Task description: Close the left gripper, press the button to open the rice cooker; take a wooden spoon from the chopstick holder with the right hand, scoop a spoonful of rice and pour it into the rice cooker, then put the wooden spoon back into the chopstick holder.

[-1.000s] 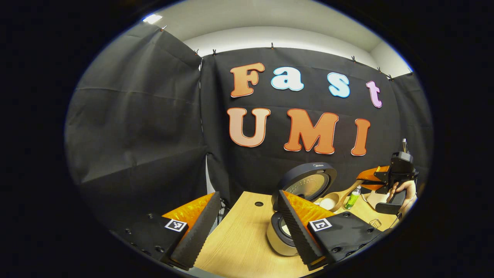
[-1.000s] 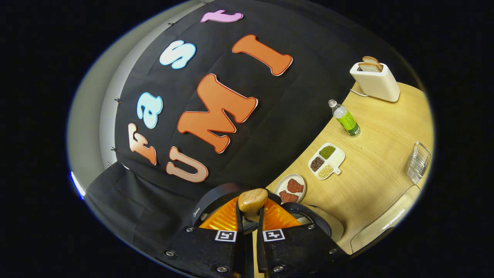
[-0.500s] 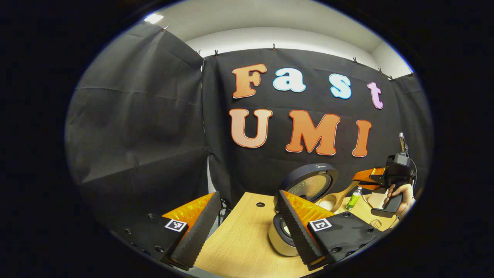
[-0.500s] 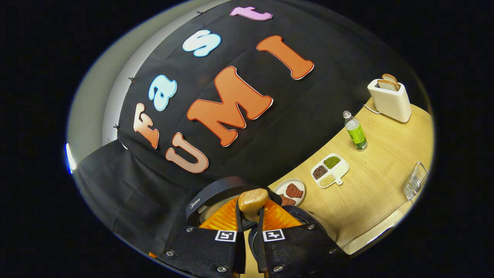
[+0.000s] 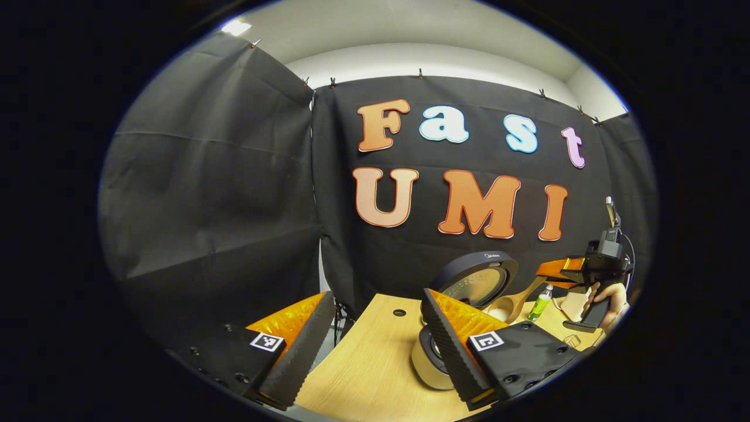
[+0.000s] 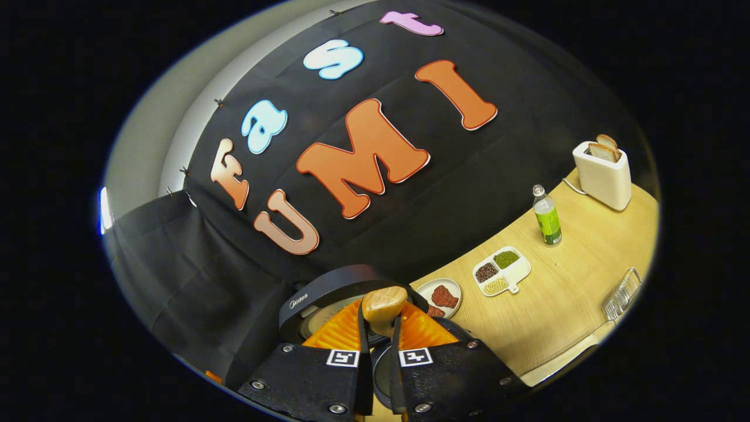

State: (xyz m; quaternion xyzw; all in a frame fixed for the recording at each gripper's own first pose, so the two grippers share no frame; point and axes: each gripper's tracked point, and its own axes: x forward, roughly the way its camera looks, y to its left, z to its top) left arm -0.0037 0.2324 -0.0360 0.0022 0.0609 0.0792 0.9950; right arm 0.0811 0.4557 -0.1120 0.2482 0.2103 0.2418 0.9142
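My left gripper (image 5: 375, 347) stands open above the table's left end, with nothing between its fingers. The rice cooker (image 5: 430, 366) sits just behind its right finger, its round dark lid (image 5: 477, 278) raised. Farther right, a hand holds my right gripper (image 5: 556, 271), which carries the wooden spoon (image 5: 515, 300); the spoon's bowl hangs beside the open lid, over the cooker. In the right gripper view, my right gripper (image 6: 378, 321) is shut on the wooden spoon's handle (image 6: 382, 302), above the cooker's lid (image 6: 325, 293). The spoon's bowl is hidden there.
On the wooden table (image 6: 562, 305) stand a plate of red food (image 6: 443, 296), a divided dish of beans (image 6: 501, 271), a green bottle (image 6: 548, 217), a white toaster with bread (image 6: 603, 173) and a wire holder (image 6: 622, 292) near the front edge.
The right gripper has rolled and risen a little, still holding the spoon beside the cooker's lid. The left gripper has shifted slightly and stays open.
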